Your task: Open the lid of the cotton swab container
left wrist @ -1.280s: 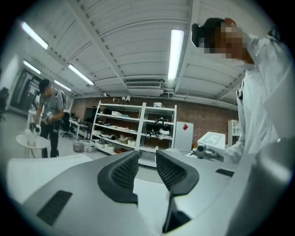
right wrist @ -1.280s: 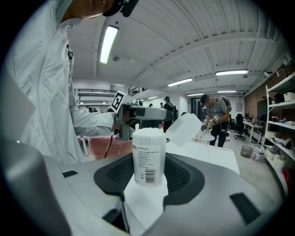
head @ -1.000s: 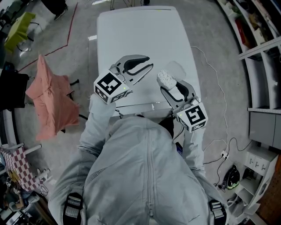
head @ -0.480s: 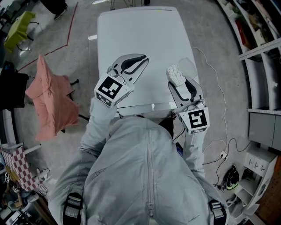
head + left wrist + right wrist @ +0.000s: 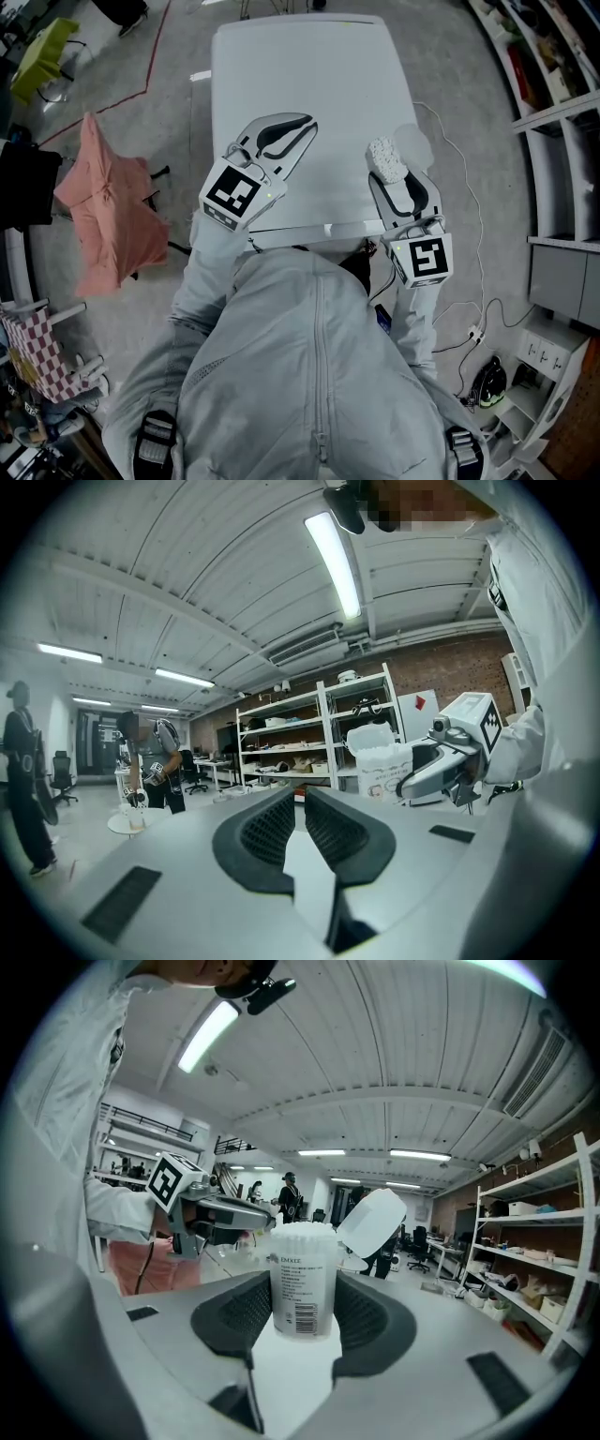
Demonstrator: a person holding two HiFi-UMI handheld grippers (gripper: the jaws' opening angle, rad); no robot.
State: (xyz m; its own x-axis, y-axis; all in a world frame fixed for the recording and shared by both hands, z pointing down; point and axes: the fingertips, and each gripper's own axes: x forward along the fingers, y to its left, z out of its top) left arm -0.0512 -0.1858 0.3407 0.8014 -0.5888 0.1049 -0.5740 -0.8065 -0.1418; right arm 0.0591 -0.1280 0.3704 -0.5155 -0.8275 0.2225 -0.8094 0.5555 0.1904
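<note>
The left gripper (image 5: 298, 133) hovers over the table (image 5: 309, 75). Its jaws have just been closing and now stand almost together, with nothing between them. To its right, the right gripper (image 5: 392, 176) has its jaws set wide, clamped on the lower wall of the container (image 5: 303, 1279), which it holds upright in the air. The lid (image 5: 372, 1222) is swung open to the right. We judge the container light, smooth and thin-walled. We grip the body low, with moderate force, and keep it upright so no swabs spill.
</note>
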